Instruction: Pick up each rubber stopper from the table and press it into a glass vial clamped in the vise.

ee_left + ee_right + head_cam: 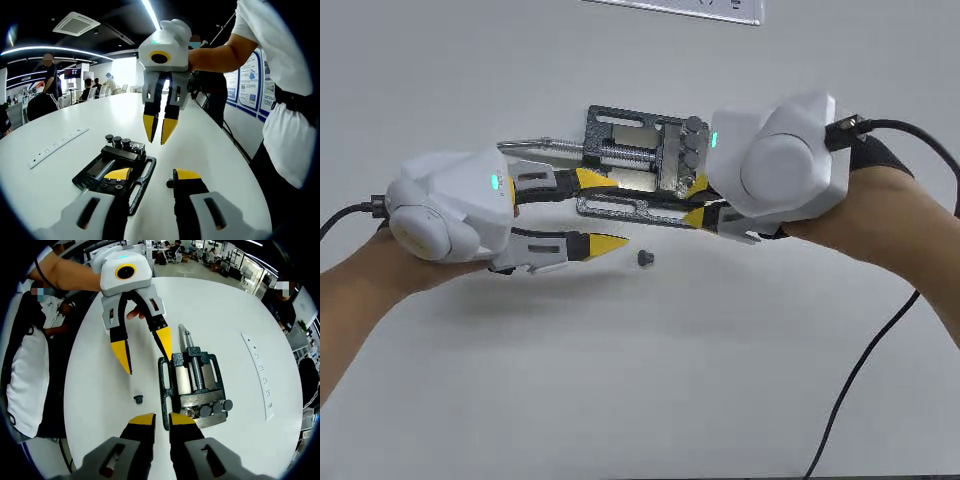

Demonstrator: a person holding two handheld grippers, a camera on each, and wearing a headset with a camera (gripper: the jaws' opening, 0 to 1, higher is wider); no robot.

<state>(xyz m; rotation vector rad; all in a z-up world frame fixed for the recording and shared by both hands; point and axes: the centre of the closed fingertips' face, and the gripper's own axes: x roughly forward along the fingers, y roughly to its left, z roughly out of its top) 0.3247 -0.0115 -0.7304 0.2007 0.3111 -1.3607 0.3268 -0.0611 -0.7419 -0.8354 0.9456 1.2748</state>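
One loose rubber stopper (645, 258) lies on the white tabletop (640, 380), just beside the near rail of the dark bench vise (620, 125) and roughly between the two tools. The left tool (623, 211) is spread wide and empty, its yellow tips pointing toward the vise from the left. The right tool (688, 203) faces it from the other side with its jaws drawn close, a narrow gap between the tips and nothing in it. In the vise a row of glass vials (216, 409) stands clamped; at least three already carry grey stoppers, and the one at the end nearest the loose stopper looks uncapped, though that is hard to tell. The stopper is probably very light, slightly yielding and grippy, so it should pinch easily but could roll or tip if nudged. The wider head, taken across its sides, seems the best hold, leaving the plug end free. The vials are brittle, so any press should run straight down their axis.
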